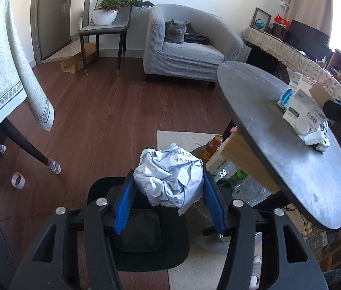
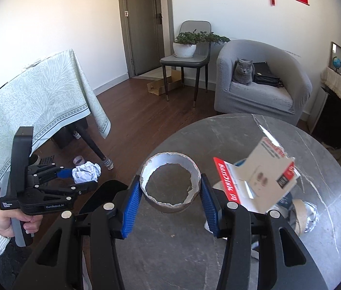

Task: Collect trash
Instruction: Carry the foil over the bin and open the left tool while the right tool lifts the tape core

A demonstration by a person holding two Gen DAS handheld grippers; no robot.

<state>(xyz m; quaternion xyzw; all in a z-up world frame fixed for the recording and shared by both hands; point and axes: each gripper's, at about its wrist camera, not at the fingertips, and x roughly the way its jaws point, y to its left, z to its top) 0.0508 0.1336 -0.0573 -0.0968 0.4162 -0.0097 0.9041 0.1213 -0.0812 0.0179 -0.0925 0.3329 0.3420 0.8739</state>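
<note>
My left gripper (image 1: 168, 188) is shut on a crumpled ball of white paper (image 1: 168, 176) and holds it above a black bin (image 1: 144, 253) on the floor beside the round grey table (image 1: 310, 176). The right wrist view shows the same gripper (image 2: 83, 172) and paper ball (image 2: 87, 171) left of the table. My right gripper (image 2: 170, 188) is shut on a torn cardboard tape ring (image 2: 170, 183) above the tabletop (image 2: 231, 130). White packaging boxes (image 2: 264, 174) and foil scraps (image 2: 312, 215) lie on the table at the right.
A table with a green cloth (image 2: 32, 101) stands at the left, a tape roll (image 1: 17, 180) on the floor by its leg. Bottles (image 1: 212, 148) sit on the shelf under the round table. A grey cat (image 1: 175, 31) lies in the armchair (image 1: 187, 48) behind.
</note>
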